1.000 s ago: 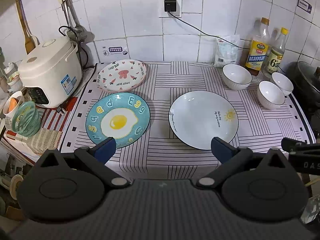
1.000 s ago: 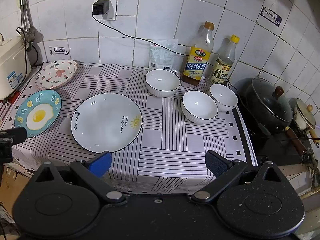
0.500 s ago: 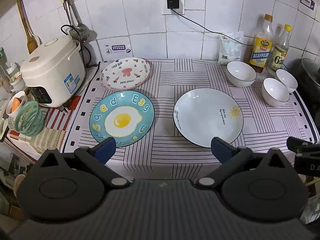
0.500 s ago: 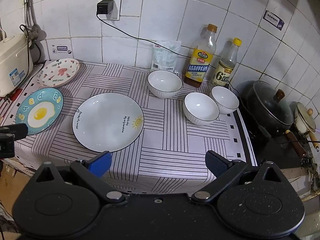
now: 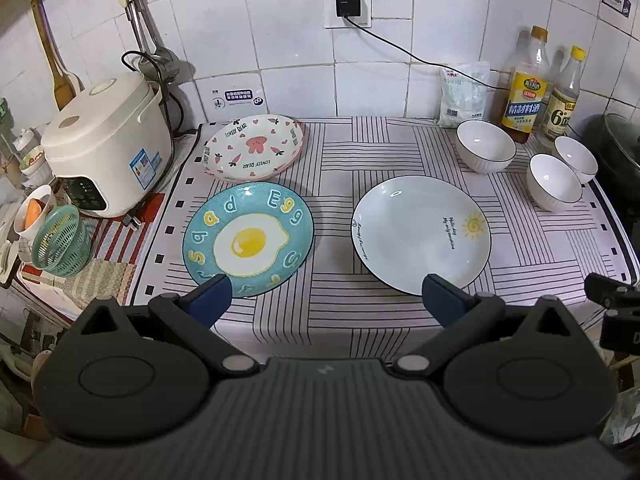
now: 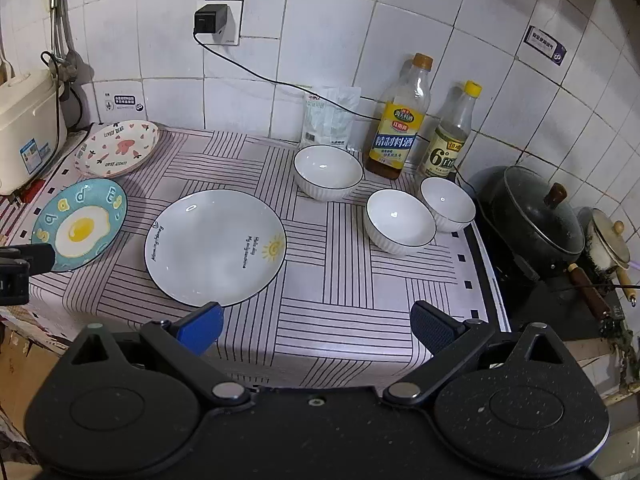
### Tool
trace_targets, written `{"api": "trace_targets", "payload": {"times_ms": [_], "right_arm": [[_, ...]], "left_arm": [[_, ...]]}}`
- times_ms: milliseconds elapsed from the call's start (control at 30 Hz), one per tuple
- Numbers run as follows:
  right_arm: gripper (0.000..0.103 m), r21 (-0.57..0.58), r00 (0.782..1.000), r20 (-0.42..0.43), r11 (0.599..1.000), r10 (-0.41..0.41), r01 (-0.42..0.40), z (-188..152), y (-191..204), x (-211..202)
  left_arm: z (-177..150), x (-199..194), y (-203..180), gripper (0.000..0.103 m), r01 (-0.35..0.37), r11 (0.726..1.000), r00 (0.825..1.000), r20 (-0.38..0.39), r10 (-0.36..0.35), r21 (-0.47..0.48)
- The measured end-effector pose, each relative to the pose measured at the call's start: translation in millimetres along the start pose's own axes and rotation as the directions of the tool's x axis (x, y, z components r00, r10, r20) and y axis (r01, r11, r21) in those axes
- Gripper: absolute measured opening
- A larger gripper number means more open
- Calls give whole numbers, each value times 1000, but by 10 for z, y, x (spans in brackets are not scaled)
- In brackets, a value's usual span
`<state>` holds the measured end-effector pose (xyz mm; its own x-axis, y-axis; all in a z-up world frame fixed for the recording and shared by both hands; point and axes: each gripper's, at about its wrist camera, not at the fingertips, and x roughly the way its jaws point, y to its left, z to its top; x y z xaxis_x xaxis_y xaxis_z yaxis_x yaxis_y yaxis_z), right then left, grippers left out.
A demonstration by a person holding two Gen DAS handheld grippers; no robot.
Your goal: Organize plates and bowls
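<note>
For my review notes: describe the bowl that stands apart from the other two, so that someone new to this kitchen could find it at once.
Start at the two tall glass bottles with yellow labels against the white tiled wall. Just left of them, in front of a clear plastic packet, stands the lone white ribbed bowl with a dark rim. Unlike the two matching white bowls huddled by the black pot, it stands alone and looks slightly larger.
</note>
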<state>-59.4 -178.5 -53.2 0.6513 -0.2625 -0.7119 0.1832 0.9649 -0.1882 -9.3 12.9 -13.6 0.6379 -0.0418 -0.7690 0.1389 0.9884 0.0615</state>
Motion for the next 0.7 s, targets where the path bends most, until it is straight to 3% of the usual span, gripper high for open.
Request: {"api": "trace_targets", "payload": {"times_ms": [367,467,567,633,700], "right_arm": [[101,-20,992,90,996,86,-84,-116,4,76],[101,-40,981,138,990,139,-134,-194,23,222],[101,-60,959,214,983,185,-176,-282,23,428],[101,-62,939,262,975,224,-215,-313,-10,598],[101,-25,931,254,964,261,-264,-299,-59,776]], "left_arm": [[-43,279,-2,102,66,997,998,-14,-67,-31],[-65,402,41,102,162,985,986,52,-159,-62],[0,516,16,102,214,974,976,40,-212,-71],[39,617,-29,102,216,974,976,51,-213,-65],[72,783,-70,100,220,973,975,30,-219,-64]]}}
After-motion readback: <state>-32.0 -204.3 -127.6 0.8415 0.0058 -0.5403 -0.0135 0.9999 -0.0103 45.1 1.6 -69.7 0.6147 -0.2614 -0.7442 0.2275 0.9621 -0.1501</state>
